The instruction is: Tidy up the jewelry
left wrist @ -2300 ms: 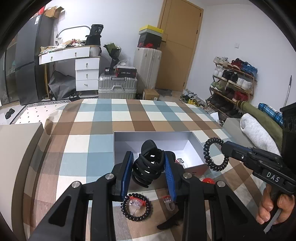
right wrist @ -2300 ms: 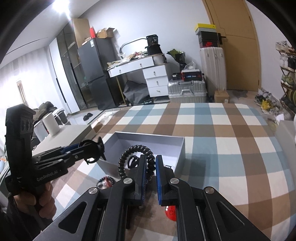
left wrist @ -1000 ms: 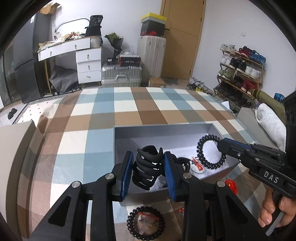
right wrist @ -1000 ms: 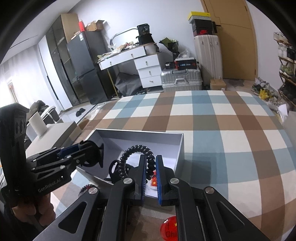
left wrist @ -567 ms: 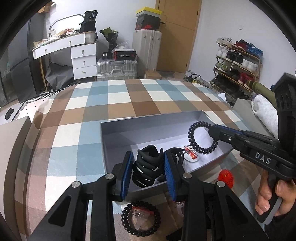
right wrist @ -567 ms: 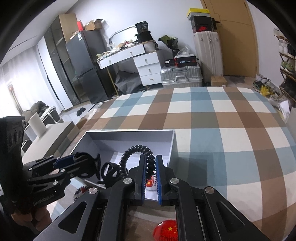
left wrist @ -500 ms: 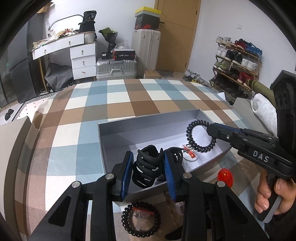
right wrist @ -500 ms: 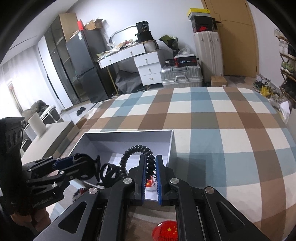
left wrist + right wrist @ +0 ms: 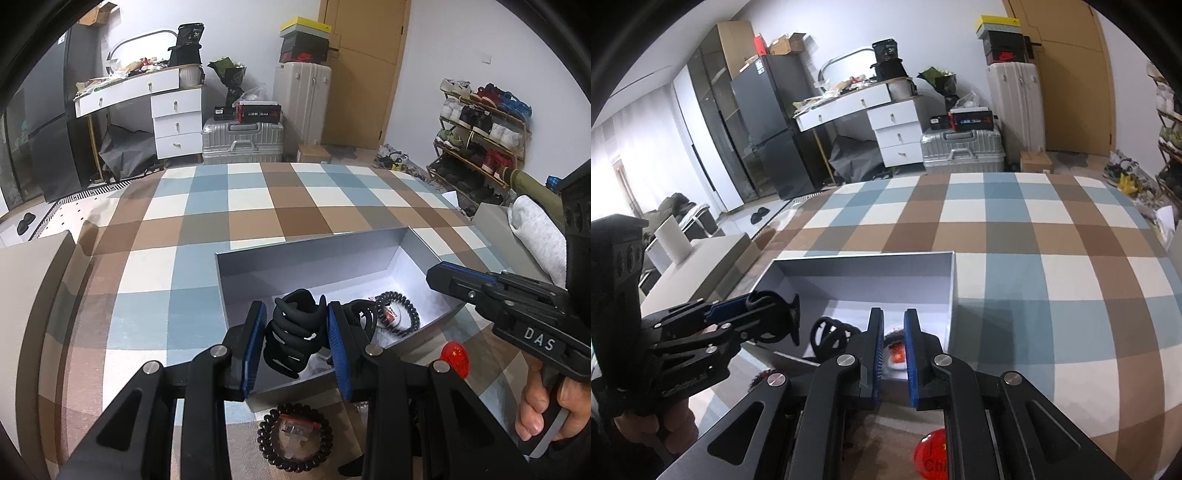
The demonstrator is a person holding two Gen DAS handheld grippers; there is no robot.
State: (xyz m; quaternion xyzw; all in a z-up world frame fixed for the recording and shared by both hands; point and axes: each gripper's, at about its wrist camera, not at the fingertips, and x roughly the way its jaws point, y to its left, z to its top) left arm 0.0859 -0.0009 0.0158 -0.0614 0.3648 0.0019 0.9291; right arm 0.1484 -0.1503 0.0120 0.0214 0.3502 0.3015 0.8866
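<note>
A grey open box (image 9: 306, 266) sits on the checked cloth; it also shows in the right wrist view (image 9: 857, 284). My left gripper (image 9: 297, 332) is shut on a black claw hair clip (image 9: 295, 336) and holds it over the box's near edge. A black spiral hair tie (image 9: 400, 314) lies in the box on a red and white badge (image 9: 388, 315). My right gripper (image 9: 894, 332) is slightly open and empty above the box's near right corner.
A black bead bracelet (image 9: 293, 435) lies on the cloth in front of the box. A red round badge (image 9: 456, 358) lies to the box's right, also in the right wrist view (image 9: 929, 456). Another black clip (image 9: 829, 334) lies inside the box.
My right gripper has opened a little and let go of the spiral hair tie, which now lies in the box. My left gripper still holds the claw clip over the box.
</note>
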